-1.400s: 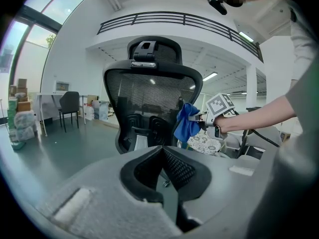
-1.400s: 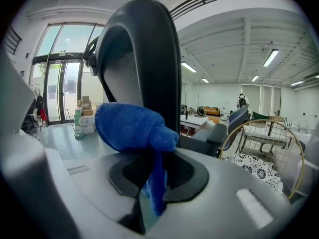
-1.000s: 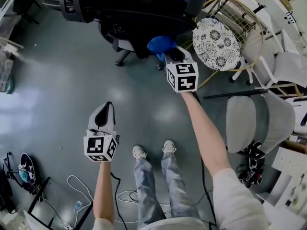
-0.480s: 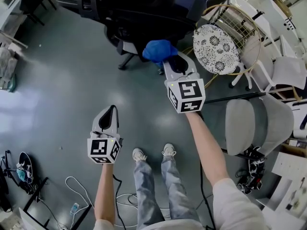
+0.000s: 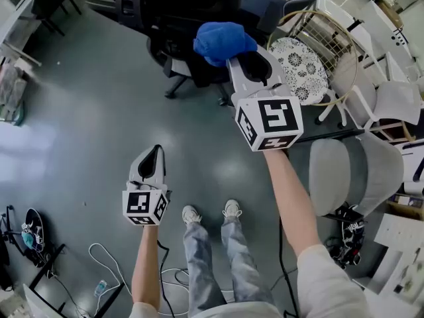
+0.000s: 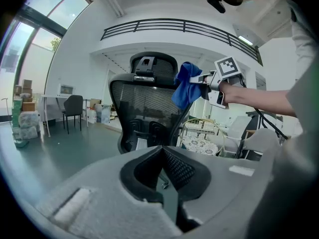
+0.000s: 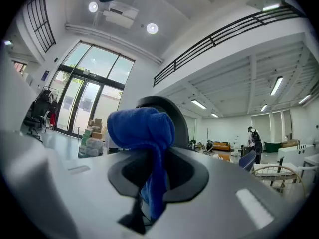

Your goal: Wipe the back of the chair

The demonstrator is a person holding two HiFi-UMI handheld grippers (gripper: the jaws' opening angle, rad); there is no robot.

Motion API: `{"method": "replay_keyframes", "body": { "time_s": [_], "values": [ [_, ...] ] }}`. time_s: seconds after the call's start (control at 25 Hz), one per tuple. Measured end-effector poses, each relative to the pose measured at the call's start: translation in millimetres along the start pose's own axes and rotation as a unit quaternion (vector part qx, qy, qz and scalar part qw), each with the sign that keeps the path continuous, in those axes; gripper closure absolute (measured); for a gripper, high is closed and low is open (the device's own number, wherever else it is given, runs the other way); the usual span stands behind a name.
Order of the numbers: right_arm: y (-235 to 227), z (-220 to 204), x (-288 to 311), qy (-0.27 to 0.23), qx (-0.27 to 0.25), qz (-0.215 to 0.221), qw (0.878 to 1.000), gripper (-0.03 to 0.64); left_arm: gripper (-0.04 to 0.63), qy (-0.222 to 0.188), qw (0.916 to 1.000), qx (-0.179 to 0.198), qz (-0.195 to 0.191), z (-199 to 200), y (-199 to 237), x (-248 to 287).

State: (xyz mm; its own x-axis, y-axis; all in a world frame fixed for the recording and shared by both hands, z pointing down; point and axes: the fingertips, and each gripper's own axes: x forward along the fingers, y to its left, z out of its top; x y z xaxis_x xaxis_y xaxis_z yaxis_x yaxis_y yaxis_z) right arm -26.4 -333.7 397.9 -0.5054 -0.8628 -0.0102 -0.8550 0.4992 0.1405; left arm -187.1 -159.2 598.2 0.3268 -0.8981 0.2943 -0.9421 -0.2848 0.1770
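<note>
In the head view, the right gripper [image 5: 230,57] has its jaws clamped on a blue cloth [image 5: 222,40], which bunches over the jaw tips and hides them. Just beyond the cloth stands the black chair [image 5: 179,12], its top cut off by the picture's edge. The left gripper [image 5: 152,154] hangs lower, well apart from both, with its jaws together over a glossy grey floor [image 5: 79,111]. Behind it lie cables [image 5: 106,254] and the person's shoes [image 5: 192,212]. To the right of the right jaws are a patterned round seat [image 5: 301,68] and pale chairs [image 5: 351,171]. In the left gripper view the jaws meet with nothing between them. Ahead of them is the chair's mesh back, with the cloth at its upper right edge beside the headrest [image 6: 152,66]; whether it touches cannot be told. In the right gripper view the cloth fills the gap between the jaws and covers most of the chair, leaving only a dark curved top. Around it are tall windows [image 7: 94,98] and a balcony railing [image 7: 224,29].
</note>
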Motion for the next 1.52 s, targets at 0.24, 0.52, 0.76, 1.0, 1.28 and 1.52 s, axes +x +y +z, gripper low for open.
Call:
{"method": "replay_keyframes", "body": {
  "time_s": [0.24, 0.52, 0.76, 1.0, 1.28, 1.52],
  "values": [
    [-13.2, -38.1, 12.0, 0.035, 0.045, -0.020, 0.998, 0.549, 0.591, 0.007, 1.0000, 0.000, -0.003, -6.1, -2.4, 0.9],
    [-18.5, -84.3, 25.4, 0.077, 0.066, -0.030, 0.994, 0.548, 0.591, 0.013, 0.9999, 0.001, -0.001, -8.6, 6.2, 8.9],
    [-28.6, -105.3, 44.5, 0.092, 0.117, -0.049, 0.988, 0.549, 0.591, 0.020, 0.9998, -0.002, -0.001, -13.1, 15.2, 15.4],
    [-26.7, -114.8, 53.6, 0.093, 0.139, -0.061, 0.984, 0.549, 0.591, 0.022, 0.9998, 0.000, 0.000, -12.0, 23.8, 18.6],
    [-29.0, -147.4, 60.6, 0.124, 0.162, -0.074, 0.976, 0.549, 0.591, 0.024, 0.9997, -0.002, 0.001, -17.0, 30.1, 18.5],
    [-24.3, -180.1, 60.0, 0.157, 0.158, -0.076, 0.972, 0.549, 0.591, 0.031, 0.9995, -0.006, 0.002, -23.8, 35.5, 17.4]
  ]
}}
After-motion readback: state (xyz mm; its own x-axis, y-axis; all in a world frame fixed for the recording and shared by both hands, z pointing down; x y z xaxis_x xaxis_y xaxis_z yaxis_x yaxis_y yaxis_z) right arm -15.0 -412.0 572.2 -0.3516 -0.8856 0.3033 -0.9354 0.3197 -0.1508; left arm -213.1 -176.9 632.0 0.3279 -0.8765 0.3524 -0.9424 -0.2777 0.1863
